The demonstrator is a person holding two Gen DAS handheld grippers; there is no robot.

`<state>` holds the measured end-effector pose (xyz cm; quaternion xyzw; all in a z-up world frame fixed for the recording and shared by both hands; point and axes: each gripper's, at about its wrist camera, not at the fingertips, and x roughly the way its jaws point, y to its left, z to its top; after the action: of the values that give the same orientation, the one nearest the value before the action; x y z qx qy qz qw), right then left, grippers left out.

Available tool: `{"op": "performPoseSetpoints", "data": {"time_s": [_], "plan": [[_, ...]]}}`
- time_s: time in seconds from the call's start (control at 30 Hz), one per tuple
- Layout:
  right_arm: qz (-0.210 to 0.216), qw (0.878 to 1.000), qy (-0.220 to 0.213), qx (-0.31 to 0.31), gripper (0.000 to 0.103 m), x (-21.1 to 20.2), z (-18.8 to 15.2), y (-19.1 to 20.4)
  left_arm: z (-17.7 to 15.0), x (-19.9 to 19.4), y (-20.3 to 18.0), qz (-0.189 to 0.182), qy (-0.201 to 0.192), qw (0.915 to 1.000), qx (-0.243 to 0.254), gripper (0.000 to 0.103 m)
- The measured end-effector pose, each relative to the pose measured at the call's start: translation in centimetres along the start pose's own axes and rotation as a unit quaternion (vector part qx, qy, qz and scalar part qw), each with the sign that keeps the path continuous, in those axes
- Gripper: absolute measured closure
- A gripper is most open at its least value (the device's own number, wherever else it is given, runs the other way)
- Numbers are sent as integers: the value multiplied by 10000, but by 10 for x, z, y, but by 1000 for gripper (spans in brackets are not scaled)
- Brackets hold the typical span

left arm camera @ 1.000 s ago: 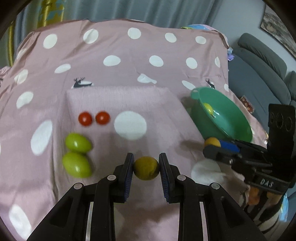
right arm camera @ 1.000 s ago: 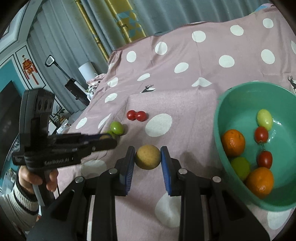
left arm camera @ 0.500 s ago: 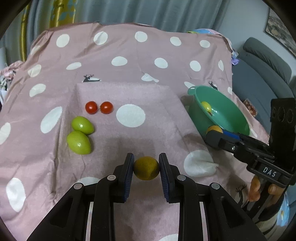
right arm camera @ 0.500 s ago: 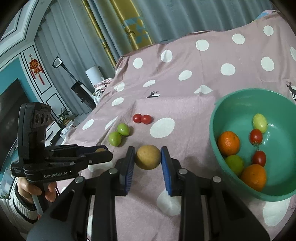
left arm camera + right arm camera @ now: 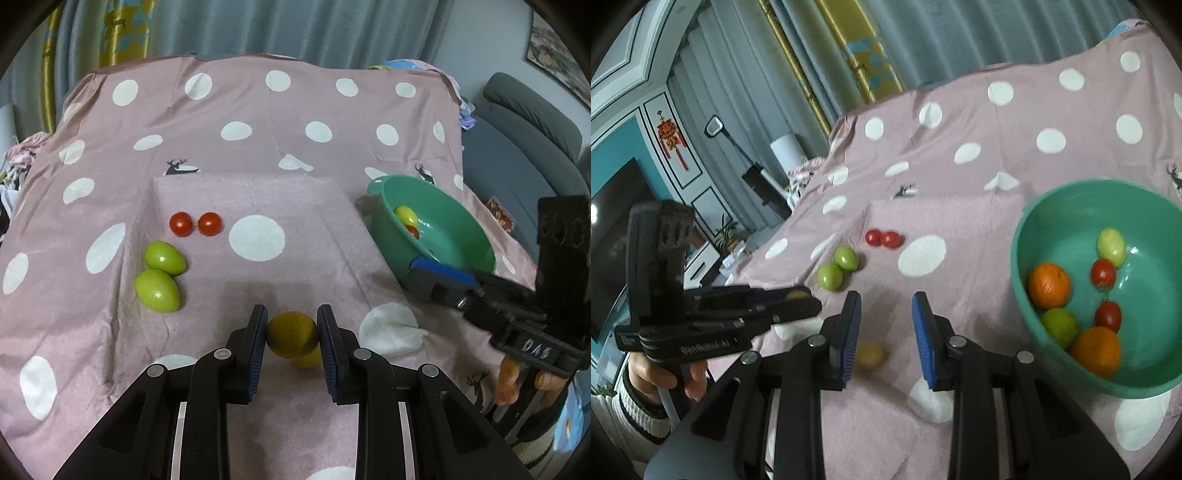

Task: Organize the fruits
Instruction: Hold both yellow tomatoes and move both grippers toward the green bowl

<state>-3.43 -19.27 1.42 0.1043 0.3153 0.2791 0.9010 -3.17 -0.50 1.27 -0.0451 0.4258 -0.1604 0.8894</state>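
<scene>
My left gripper is shut on a dull yellow round fruit just above the pink dotted cloth. My right gripper stands open with nothing between its blue pads. A second yellow fruit, blurred, is on the cloth below and behind the pads, and also shows under the left gripper's fruit. The green bowl to the right holds oranges, red tomatoes and green fruits. Two green fruits and two red tomatoes lie on the raised pink pad. The right gripper reaches in beside the bowl.
A person's hand in a striped sleeve holds the left gripper. A grey sofa stands past the cloth's right edge. Curtains hang behind, and a television and shelves are at far left in the right wrist view.
The yellow fruit has dropped out of my right gripper's pads onto the cloth beneath. The left gripper has drawn back a little, still gripping its fruit.
</scene>
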Motion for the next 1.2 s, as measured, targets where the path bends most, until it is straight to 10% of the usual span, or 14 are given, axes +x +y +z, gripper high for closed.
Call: {"op": "performPoseSetpoints", "data": {"time_s": [0.53,1.2], "plan": [[-15,9824,1639,-893,51,106,7,56,-10,-36,59,299,-350,9983,-358,76],[-431,9474,2533,-1911,78,204,22,89,-26,-35,104,-108,-334,9964,-770,76]]}}
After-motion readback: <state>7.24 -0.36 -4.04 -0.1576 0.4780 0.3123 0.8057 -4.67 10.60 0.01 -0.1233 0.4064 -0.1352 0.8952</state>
